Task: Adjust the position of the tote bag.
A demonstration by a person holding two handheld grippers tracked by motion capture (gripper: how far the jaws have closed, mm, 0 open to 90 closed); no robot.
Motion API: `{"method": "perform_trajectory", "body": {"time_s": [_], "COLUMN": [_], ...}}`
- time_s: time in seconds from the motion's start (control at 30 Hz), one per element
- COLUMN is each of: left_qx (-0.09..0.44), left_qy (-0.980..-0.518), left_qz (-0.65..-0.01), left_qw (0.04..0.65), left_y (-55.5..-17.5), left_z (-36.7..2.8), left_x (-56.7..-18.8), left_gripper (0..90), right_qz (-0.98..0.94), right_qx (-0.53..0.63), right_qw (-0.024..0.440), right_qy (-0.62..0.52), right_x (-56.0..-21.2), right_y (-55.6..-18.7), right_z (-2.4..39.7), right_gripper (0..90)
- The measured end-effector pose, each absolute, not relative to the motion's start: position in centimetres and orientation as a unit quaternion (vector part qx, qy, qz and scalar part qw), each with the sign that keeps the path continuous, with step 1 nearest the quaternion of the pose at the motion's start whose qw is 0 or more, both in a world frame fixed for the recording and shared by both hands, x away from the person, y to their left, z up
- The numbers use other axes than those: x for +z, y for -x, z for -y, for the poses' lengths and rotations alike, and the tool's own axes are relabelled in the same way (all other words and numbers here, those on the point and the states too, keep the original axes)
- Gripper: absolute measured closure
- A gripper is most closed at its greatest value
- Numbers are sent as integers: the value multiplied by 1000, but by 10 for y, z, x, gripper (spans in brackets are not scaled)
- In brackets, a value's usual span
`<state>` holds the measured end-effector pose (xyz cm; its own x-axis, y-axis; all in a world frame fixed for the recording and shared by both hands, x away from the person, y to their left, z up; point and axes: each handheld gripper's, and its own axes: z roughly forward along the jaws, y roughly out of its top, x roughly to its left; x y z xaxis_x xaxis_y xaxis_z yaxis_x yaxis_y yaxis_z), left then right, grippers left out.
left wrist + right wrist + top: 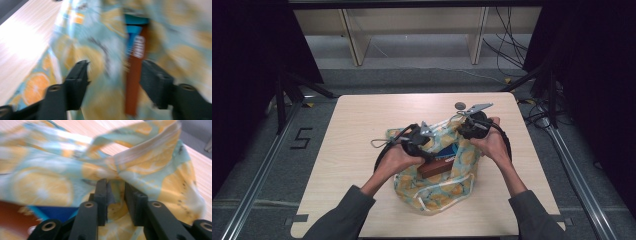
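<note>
A person is sitting at a light wooden bench [362, 120] and is working on a fabric bag [437, 187] with a print of orange slices on a pale blue-green ground. The bag is lying in the middle of the bench, a little toward the person's side, and a white drawstring is running along its edge.

The left gripper [419, 137] is hovering over the left part of the bag's opening. In the left gripper view, the left gripper [113, 85] is showing its jaws spread wide, with the cloth and a brown box [133, 82] lying behind the gap; the pads are not pressing on anything. This picture is blurred, so finer details are not clear.

The right gripper [472, 125] is sitting at the far right corner of the bag. In the right gripper view, the right gripper [115, 195] is holding its jaws only slightly apart, and a gathered fold of the bag [140, 165] is rising from between them. Whether the pads are really pinching the cloth, I cannot tell.

The brown box [437, 167] is sticking out of the bag's mouth between the two hands, and something blue [446, 151] is lying just beside it. A small dark round object [460, 105] is resting on the bench beyond the bag
</note>
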<state>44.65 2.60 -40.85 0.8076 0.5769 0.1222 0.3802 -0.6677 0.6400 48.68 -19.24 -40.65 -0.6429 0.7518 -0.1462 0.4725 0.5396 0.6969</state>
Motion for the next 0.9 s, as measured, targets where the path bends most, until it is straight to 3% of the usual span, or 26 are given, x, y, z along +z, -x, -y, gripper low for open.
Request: {"method": "perform_trajectory", "body": {"time_s": [0.1,0.17,0.23,0.33,0.37,0.43,0.6,0.73,0.9], "left_qx": [155,166,156,158,154,150,147,150,146], "left_qy": [-906,-917,-910,-902,-899,-895,-881,-873,-860], "left_qz": [-265,-245,-263,-274,-278,-289,-316,-334,-361], "left_qw": [291,267,280,292,301,306,319,322,329], "left_y": [-462,-474,-487,-500,-504,-511,-527,-538,-550], "left_z": [-10,-6,-7,-11,-14,-16,-26,-36,-50], "left_x": [-418,-424,-428,-427,-426,-424,-421,-424,-433], "left_gripper": [392,526,706,839,851,863,863,857,858], "right_qz": [-849,-841,-847,-856,-866,-881,-915,-904,-894], "right_qx": [332,341,347,363,354,334,248,209,191], "right_qw": [200,197,179,148,159,133,161,192,187], "right_qy": [-359,-371,-361,-336,-315,-307,-276,-321,-360], "right_x": [-401,-400,-398,-406,-409,-416,-435,-437,-444], "right_y": [-479,-474,-467,-451,-449,-439,-433,-435,-441], "right_z": [195,197,198,189,188,176,160,179,208], "right_gripper": [699,699,717,748,761,764,832,885,900]}}
